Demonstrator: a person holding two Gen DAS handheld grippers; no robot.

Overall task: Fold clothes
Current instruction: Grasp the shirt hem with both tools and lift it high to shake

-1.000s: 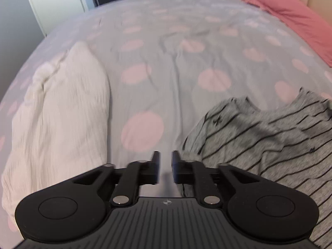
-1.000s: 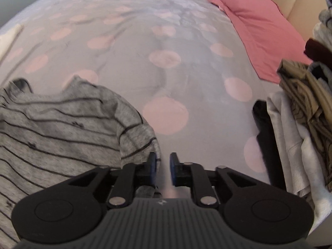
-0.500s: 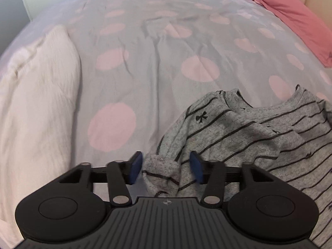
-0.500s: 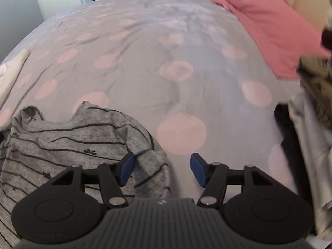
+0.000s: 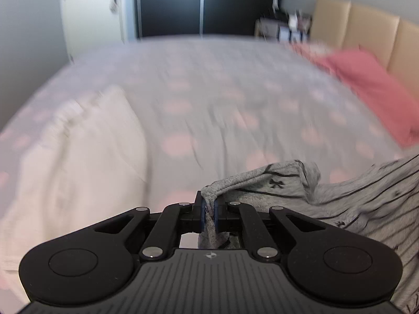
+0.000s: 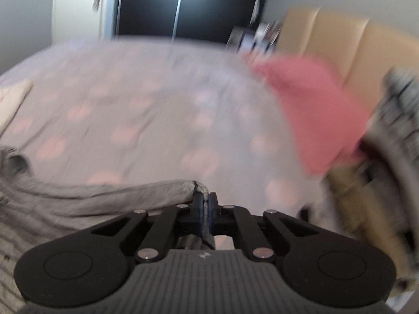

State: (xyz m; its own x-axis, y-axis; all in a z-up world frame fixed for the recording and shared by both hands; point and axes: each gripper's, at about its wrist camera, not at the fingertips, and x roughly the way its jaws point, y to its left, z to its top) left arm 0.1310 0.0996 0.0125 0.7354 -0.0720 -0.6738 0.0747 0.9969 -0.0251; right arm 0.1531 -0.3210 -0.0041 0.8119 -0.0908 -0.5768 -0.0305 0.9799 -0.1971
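A grey shirt with thin black stripes (image 5: 366, 204) hangs lifted above the bed, stretched between both grippers. My left gripper (image 5: 208, 209) is shut on one edge of it, and the cloth runs off to the right. In the right wrist view my right gripper (image 6: 205, 206) is shut on the other edge of the shirt (image 6: 65, 209), which runs off to the left. Both views are blurred by motion.
The bed has a grey cover with pink dots (image 5: 222, 99). A white garment (image 5: 78, 157) lies on the left. A pink pillow (image 5: 371, 86) and beige headboard (image 5: 366, 31) are at the right. A pile of clothes (image 6: 392, 144) is at the right.
Both grippers were open around the shirt's edges half a second ago. They have shut on the cloth and lifted it; both views have tilted up toward the room's far wall.
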